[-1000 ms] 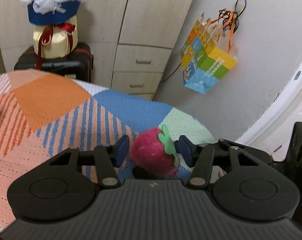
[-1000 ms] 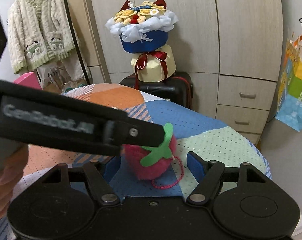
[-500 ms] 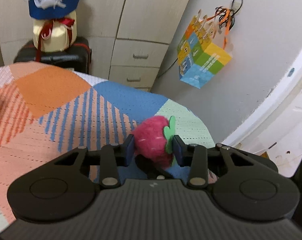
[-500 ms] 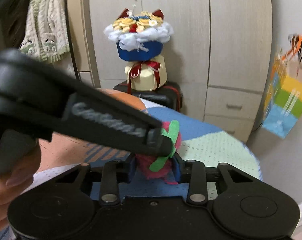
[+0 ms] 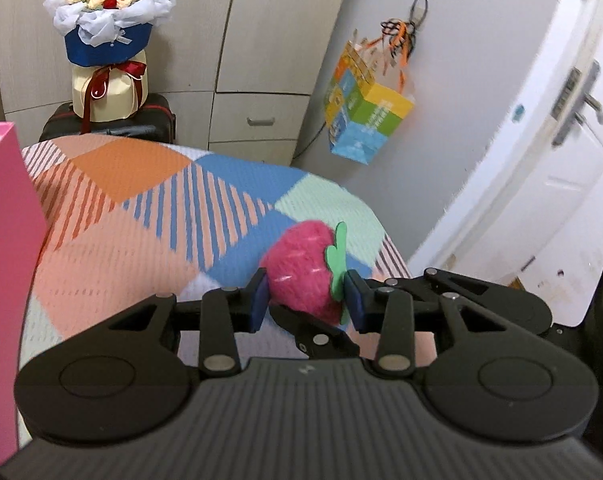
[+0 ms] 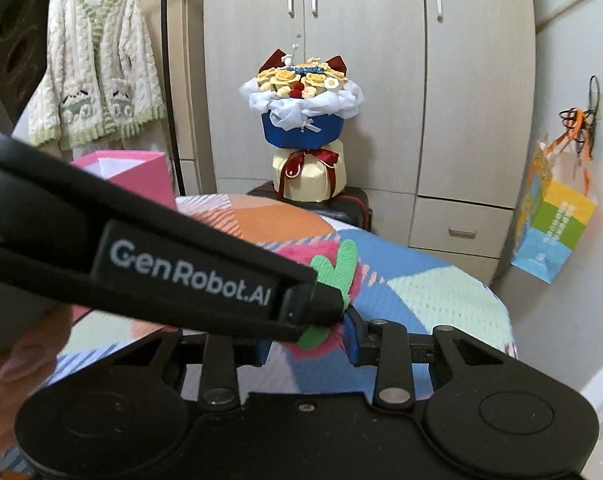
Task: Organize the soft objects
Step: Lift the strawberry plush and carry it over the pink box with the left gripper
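We are working over a bed [image 5: 149,216] that is wearing a patchwork cover of orange, blue, mint and striped panels, with a pale wardrobe [image 6: 365,80] rising behind it. A flower bouquet [image 6: 301,120] is sitting on a black suitcase [image 5: 157,120] at the foot of the wardrobe, a colourful paper bag [image 5: 365,116] is hanging on the grey wall, and a cream cardigan [image 6: 97,80] is hanging at the far left. A pink box [image 5: 5,264] is standing at our left edge.

Our left gripper [image 5: 306,296] is clenching the pink plush strawberry [image 5: 305,272], both blue pads pressing into its sides, the green leaf turned to the right. The toy is sitting up off the cover, above the blue patch near the bed's right edge.

Our right gripper [image 6: 305,340] is reaching in from the other side and is closing on the same strawberry [image 6: 313,252]; its right pad is touching the fuzz, while the left gripper's arm is crossing in front and hiding the other pad. A white door [image 5: 541,160] is filling the right side.
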A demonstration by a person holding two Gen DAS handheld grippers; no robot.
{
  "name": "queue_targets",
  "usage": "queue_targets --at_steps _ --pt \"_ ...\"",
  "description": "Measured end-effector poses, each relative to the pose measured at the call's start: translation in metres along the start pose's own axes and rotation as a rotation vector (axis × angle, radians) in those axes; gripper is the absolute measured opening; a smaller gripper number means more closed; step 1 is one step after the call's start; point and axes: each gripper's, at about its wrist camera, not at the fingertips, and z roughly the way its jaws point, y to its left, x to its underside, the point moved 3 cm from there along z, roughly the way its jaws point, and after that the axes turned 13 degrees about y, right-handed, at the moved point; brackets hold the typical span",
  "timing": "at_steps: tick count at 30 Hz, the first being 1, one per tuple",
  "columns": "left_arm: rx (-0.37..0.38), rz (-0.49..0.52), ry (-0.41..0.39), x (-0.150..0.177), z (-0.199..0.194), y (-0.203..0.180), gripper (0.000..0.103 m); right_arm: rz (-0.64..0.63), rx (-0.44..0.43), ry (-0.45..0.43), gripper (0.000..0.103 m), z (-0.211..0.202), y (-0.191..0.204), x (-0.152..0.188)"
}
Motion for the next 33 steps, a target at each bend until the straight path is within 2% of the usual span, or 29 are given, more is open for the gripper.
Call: queue_targets --at_steps 10,16,20,27,33 --pt "0.033 0.065 0.044 0.054 -0.043 0.001 0.039 0.044 -0.054 0.01 0.04 -0.042 0.036 0.035" --pt "0.029 0.094 0.064 0.085 -0.061 0.002 0.039 0.062 -0.081 0.048 0.041 -0.058 0.057 0.054" --pt "0.019 0.096 0.123 0.106 -0.07 0.006 0.038 0.053 -0.111 0.104 0.041 -0.064 0.075 0.066" --pt "0.105 0.069 0.206 0.136 -0.094 0.026 0.038 0.019 -0.147 0.179 0.041 -0.08 0.108 0.084" --pt "0.119 0.083 0.233 0.16 -0.116 0.032 0.038 -0.002 -0.122 0.207 0.041 -0.097 0.138 0.096"
